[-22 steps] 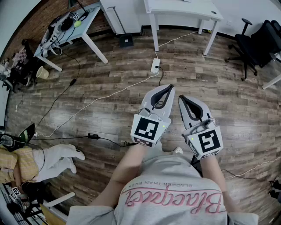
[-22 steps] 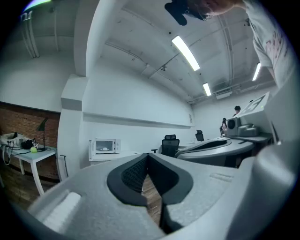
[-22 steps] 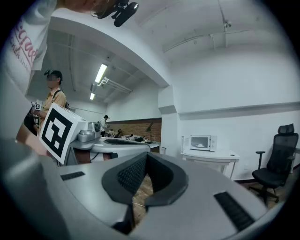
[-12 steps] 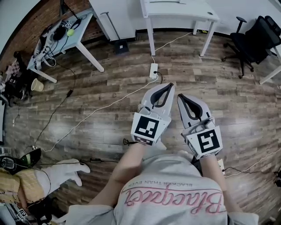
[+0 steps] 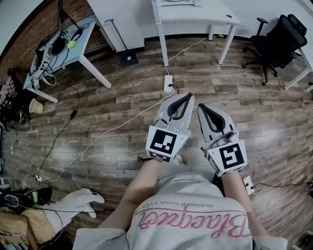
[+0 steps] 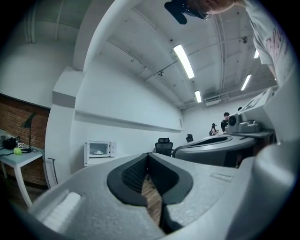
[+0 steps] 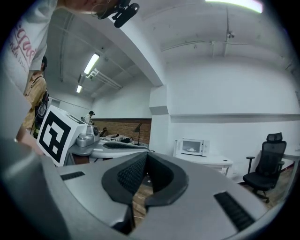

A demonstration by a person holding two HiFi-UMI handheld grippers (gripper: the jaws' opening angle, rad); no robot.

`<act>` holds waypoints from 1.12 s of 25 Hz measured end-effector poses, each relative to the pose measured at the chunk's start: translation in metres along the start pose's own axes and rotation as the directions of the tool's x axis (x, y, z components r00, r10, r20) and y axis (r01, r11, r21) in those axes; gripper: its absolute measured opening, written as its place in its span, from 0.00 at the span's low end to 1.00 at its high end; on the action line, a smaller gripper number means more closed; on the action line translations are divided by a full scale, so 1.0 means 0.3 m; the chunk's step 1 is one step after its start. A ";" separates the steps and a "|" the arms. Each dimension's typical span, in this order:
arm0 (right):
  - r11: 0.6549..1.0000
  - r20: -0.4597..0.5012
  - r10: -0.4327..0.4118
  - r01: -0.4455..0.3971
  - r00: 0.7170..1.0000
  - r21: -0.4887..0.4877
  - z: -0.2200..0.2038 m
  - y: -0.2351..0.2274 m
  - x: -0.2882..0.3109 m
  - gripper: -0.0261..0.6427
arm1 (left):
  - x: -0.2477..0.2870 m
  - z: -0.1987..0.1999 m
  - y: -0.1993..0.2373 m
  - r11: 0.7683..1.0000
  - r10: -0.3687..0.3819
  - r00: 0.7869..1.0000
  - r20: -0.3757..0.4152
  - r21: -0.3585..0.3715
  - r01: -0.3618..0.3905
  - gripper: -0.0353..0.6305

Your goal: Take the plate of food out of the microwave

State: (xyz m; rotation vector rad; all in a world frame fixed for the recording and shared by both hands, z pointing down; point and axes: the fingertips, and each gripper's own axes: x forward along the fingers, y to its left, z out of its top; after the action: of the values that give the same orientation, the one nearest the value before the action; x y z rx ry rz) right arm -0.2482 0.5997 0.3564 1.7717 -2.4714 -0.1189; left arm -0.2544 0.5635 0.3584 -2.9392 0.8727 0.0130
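Observation:
A white microwave [image 6: 99, 151] stands far off on a white table [image 5: 195, 12], against the wall. A plate of food [image 6: 98, 152] shows inside it. The right gripper view shows the same microwave [image 7: 193, 147] small and distant. I hold both grippers level in front of my chest, side by side over the wooden floor. My left gripper [image 5: 188, 96] is shut with nothing in it, its jaw tips meeting [image 6: 147, 157]. My right gripper [image 5: 201, 108] is also shut and empty [image 7: 146, 157]. Neither is near the microwave.
A power strip [image 5: 167, 83] and white cables lie on the floor ahead of me. A black office chair [image 5: 279, 41] stands at the right. A cluttered desk [image 5: 63, 46] and a paper cup [image 5: 35, 106] are at the left. People [image 6: 226, 121] stand far off.
The floor, power strip and tables have slid toward me in the head view, so I have walked forward. Both grippers stay shut, held the same way before my chest.

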 end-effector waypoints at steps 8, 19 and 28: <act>1.000 -0.001 -0.017 0.017 1.000 0.005 0.005 -0.007 0.047 0.05 | 0.010 0.001 0.053 1.000 0.001 1.000 0.006 -0.007 -0.001 0.06; 1.000 0.001 -0.007 0.007 1.000 0.020 -0.009 -0.048 0.115 0.05 | 0.048 0.006 0.142 0.999 0.048 0.999 0.025 -0.013 -0.048 0.06; 1.000 0.017 0.006 -0.007 1.000 0.030 0.000 -0.155 0.206 0.05 | 0.166 0.005 0.204 0.998 0.064 0.998 0.019 -0.008 -0.064 0.06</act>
State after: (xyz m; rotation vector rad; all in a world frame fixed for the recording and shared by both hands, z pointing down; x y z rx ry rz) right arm -0.2242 0.5262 0.3531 1.7815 -2.5034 -0.0980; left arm -0.2460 0.4855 0.3511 -2.9116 0.9651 0.0479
